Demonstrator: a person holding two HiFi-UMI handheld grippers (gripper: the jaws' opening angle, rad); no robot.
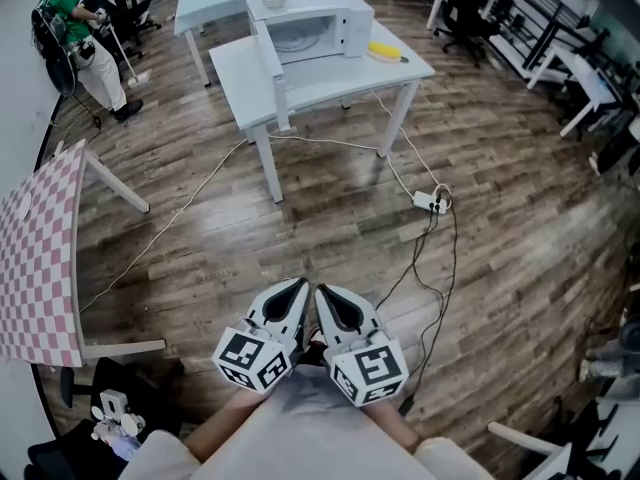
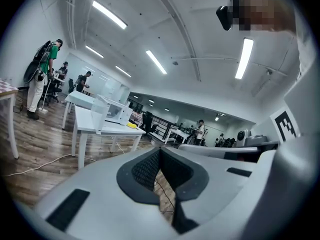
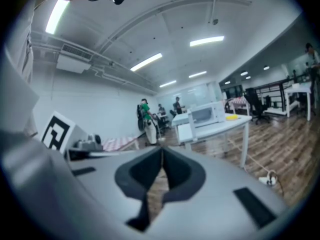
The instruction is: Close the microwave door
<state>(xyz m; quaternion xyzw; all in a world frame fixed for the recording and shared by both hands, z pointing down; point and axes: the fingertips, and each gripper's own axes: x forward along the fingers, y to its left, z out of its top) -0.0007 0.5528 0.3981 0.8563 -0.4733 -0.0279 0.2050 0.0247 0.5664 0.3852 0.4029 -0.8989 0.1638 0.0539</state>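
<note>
Head view puts the microwave (image 1: 310, 28) well off across the room, on a white counter (image 1: 330, 83), with its door (image 1: 272, 68) swung open past the counter's near edge. The left gripper (image 1: 297, 288) and right gripper (image 1: 325, 296) hang side by side close to the person's body. Each gripper view shows its jaws together with nothing between them.

No approach has begun, so the walk comes first, I'd say. A cable (image 1: 200, 193) and a power strip (image 1: 430, 203) lie on the floor near that path, and a foot could catch them and tug the plug. At the door, a hard shove with smooth shut jaws might glance off the panel or slide the microwave back.
</note>
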